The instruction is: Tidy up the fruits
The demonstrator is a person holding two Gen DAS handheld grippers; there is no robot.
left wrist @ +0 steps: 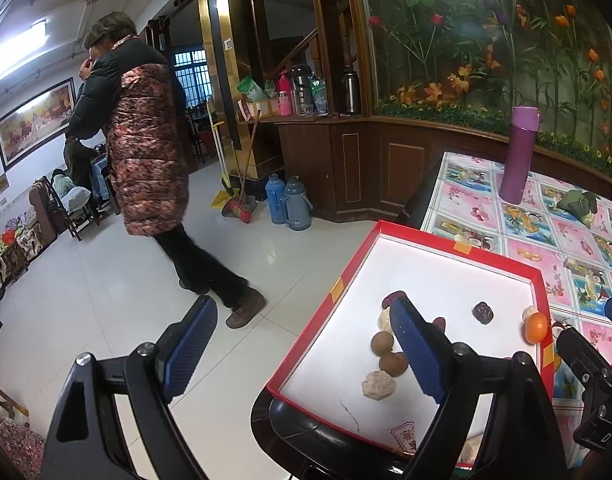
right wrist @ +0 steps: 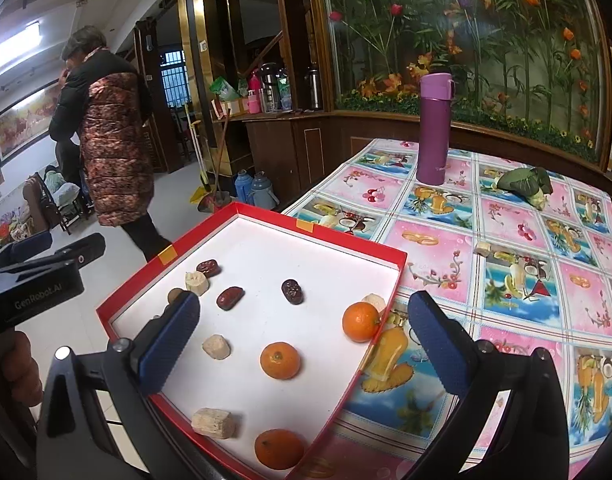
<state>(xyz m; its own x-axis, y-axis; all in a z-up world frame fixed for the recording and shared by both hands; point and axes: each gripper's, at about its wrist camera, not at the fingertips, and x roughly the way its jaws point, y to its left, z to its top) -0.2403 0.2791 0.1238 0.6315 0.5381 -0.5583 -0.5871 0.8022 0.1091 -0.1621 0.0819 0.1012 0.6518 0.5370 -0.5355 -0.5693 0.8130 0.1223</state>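
tablecloth (right wrist: 506, 240) corner — box (right wrist: 394, 276) rim overhanging

In the left wrist view the left gripper's blue finger (left wrist: 416, 354) is covering part of the red box (left wrist: 422, 236) floor — it is hiding most of a dark red date (left wrist: 392, 298) and a pale chunk (left wrist: 384, 320) behind it. The frame's bottom edge is cutting off the box's near corner. In the right wrist view a blue finger (right wrist: 170, 342) is masking a brown longan (right wrist: 174, 295), and the purple flask (right wrist: 434, 128) is bearing lettering too small to read.
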